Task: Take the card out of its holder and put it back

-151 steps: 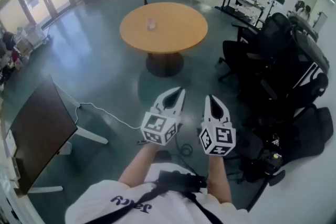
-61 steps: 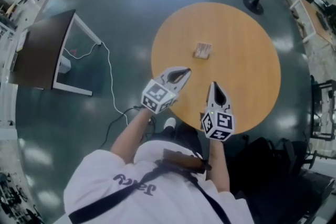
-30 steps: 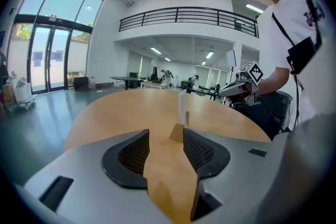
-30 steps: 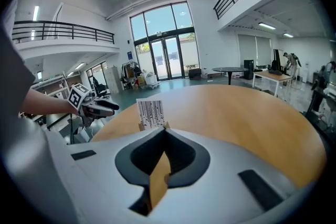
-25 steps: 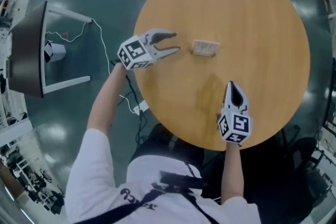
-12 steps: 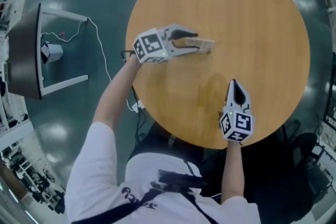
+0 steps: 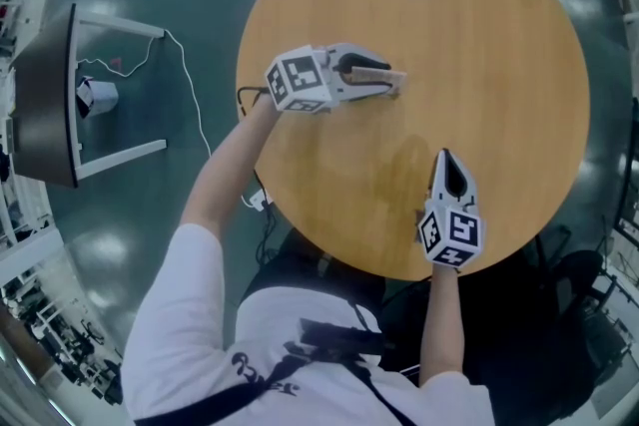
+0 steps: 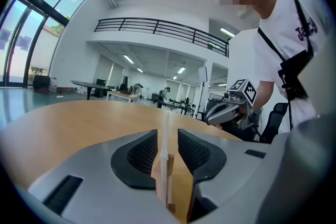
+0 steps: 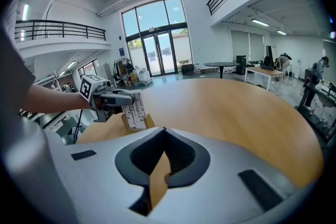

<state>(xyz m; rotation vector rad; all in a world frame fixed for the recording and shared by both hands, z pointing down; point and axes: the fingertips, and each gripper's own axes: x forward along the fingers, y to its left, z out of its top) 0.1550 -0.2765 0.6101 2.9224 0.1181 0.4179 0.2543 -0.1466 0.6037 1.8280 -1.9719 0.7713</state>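
A white card (image 7: 367,72) stands on edge in a small wooden holder (image 7: 391,83) on the round wooden table (image 7: 479,35), left of its middle. My left gripper (image 7: 381,78) reaches in from the left, its jaws on either side of the card (image 8: 167,118) and closing. A narrow gap shows between each pad and the card, above the holder (image 8: 169,178). The right gripper view shows the printed card (image 9: 134,108), its holder (image 9: 146,122) and the left gripper (image 9: 125,98). My right gripper (image 7: 445,157) hovers over the table's near side, shut, with nothing in it.
A dark-topped desk (image 7: 45,85) on white legs stands on the floor at the left, and a white cable (image 7: 190,65) runs from it toward the table. Black chairs (image 7: 599,314) crowd the lower right. The person stands at the table's near edge.
My left gripper has moved right across the table from short of the holder until its jaws straddle the card, and the jaws have narrowed. The right gripper has stayed in place.
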